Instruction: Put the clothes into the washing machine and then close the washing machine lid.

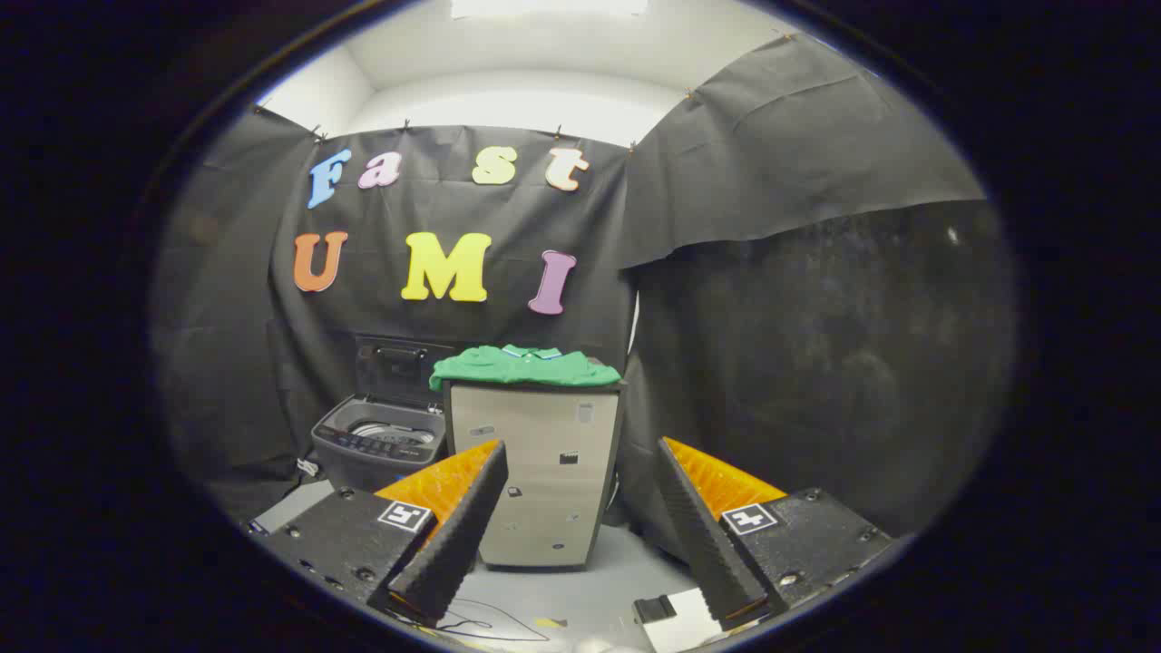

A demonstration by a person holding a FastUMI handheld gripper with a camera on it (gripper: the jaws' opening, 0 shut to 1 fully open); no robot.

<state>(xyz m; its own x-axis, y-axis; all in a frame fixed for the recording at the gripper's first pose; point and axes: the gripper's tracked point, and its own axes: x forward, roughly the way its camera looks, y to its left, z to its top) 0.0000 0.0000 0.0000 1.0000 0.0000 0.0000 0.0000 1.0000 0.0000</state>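
A green shirt [524, 365] lies folded on top of a pale cabinet [533, 472], well beyond my fingers. Left of the cabinet stands a small grey top-loading washing machine [379, 442] with its lid [399, 365] raised upright at the back, so the drum shows. My gripper [580, 449] is open, its two fingers spread wide with nothing between them. The cabinet's front shows through the gap between the fingers.
Black cloth walls close the booth behind and to the right. The floor in front of the cabinet is pale grey, with a thin cable [494, 621] and a small white-and-black object [676, 617] lying near my fingers.
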